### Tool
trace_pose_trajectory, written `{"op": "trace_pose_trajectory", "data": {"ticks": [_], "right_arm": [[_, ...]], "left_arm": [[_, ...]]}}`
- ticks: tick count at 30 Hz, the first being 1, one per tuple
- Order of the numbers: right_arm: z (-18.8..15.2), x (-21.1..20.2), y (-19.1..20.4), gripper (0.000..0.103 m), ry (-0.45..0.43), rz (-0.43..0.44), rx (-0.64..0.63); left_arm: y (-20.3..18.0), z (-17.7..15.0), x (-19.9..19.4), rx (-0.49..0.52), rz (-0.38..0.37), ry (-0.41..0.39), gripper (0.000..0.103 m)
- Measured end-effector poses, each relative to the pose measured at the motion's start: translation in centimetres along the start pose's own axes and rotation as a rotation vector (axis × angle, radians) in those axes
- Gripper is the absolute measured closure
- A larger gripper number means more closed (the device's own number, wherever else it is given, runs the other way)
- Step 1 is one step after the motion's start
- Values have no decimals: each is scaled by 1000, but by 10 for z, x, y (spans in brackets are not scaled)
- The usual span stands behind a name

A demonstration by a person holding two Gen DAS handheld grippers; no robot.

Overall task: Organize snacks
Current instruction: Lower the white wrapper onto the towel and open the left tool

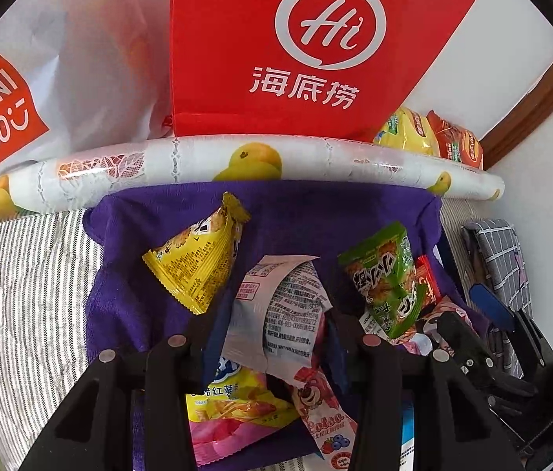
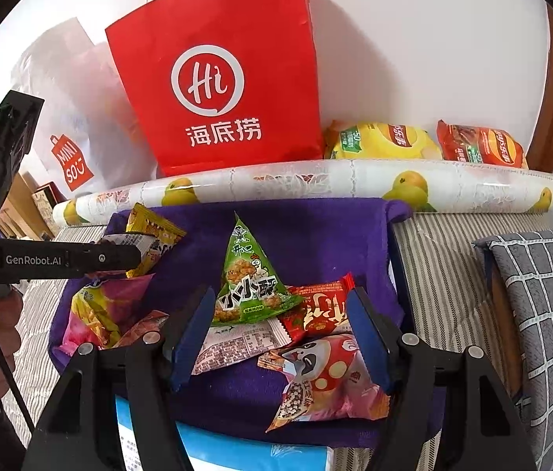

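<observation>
Snack packets lie on a purple cloth (image 1: 127, 294) (image 2: 315, 235). My left gripper (image 1: 276, 345) (image 2: 119, 259) is shut on a white-and-pink printed packet (image 1: 280, 314), which stands bent between its blue pads. A yellow packet (image 1: 198, 259) (image 2: 154, 235) leans just beyond it. My right gripper (image 2: 282, 337) (image 1: 472, 320) stands open, its pads either side of a green triangular packet (image 2: 252, 286) (image 1: 386, 278), a red packet (image 2: 319, 310) and a pink mushroom-print packet (image 2: 323, 376), touching none of them. A yellow-pink sweet-potato bag (image 1: 233, 400) (image 2: 95, 306) lies at the left.
A red paper bag (image 1: 300, 39) (image 2: 221, 90) and a white Miniso bag (image 1: 41, 90) stand against the wall behind a pear-print roll (image 1: 237, 161) (image 2: 315, 180). Yellow (image 2: 382, 141) and red (image 2: 480, 145) chip bags lie beside them. A checked cushion (image 2: 543, 306) is at the right.
</observation>
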State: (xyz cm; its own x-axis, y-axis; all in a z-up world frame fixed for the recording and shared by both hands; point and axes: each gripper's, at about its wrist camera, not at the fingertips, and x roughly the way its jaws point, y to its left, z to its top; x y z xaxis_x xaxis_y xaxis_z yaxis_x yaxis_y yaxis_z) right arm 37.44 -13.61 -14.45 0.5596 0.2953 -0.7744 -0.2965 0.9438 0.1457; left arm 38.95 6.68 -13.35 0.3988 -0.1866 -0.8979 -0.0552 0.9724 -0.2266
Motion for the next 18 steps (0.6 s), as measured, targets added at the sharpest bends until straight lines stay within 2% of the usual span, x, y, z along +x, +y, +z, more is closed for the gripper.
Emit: {"op": "trace_pose_trajectory", "data": {"ticks": [11,16,18], "right_arm": [[1,1,1,34,6,-1,2],[1,2,0,34,8,-1,1],[1,2,0,34,7,-2,1]], "left_arm": [[1,0,6,-6,27,28,58],[-1,1,6,-4,23,44,55],[-1,2,5,-6,8,43,51]]}}
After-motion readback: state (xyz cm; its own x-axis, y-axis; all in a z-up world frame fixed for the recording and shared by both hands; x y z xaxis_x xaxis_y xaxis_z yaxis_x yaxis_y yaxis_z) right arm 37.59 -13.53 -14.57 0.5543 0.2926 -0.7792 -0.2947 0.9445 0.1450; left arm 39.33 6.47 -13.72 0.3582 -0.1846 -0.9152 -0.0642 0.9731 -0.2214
